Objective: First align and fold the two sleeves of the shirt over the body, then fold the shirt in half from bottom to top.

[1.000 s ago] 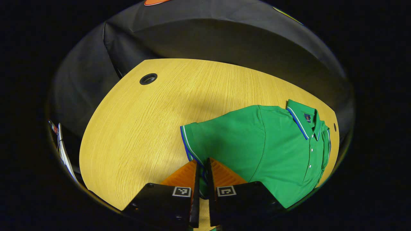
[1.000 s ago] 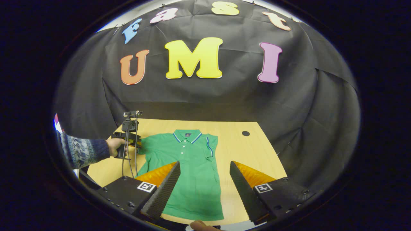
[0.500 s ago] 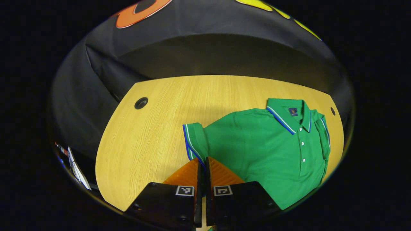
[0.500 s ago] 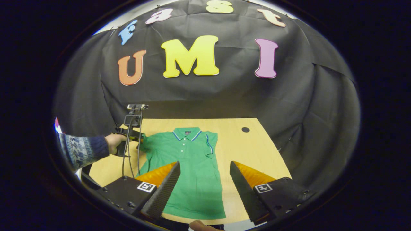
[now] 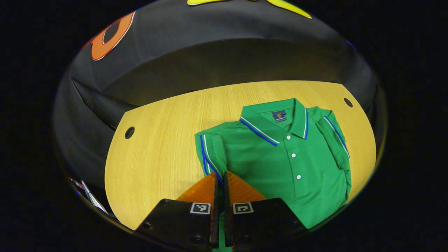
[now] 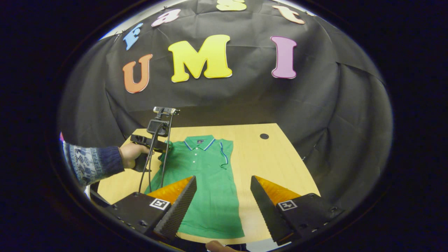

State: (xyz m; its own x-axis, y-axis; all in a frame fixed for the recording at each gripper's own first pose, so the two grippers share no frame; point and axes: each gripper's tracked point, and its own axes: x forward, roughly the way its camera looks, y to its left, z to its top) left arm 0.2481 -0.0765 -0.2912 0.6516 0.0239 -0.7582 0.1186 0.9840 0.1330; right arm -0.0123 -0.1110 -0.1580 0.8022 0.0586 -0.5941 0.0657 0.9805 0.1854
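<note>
A green polo shirt (image 5: 290, 164) with blue and white trim lies face up on the wooden table (image 5: 161, 147). Its far sleeve (image 5: 336, 140) is folded in over the body. My left gripper (image 5: 220, 175) is shut on the cuff of the near sleeve (image 5: 210, 154), held lifted and drawn toward the chest. In the right gripper view the shirt (image 6: 206, 185) lies lengthwise, and the left gripper (image 6: 164, 148), held by a hand (image 6: 131, 155), sits at its left shoulder. My right gripper (image 6: 222, 183) hangs open above the shirt's lower half, with nothing between its fingers.
The table has a round cable hole at each back corner (image 5: 129, 132) (image 5: 348, 102). Black cloth walls the booth close behind and beside the table. Bare wood (image 6: 269, 157) lies to the right of the shirt. A patterned sleeve (image 6: 91, 162) reaches in from the left.
My left gripper has carried the near sleeve inward over the shirt's body, and its view has swung toward the collar. My right gripper has stayed open and nearly still.
</note>
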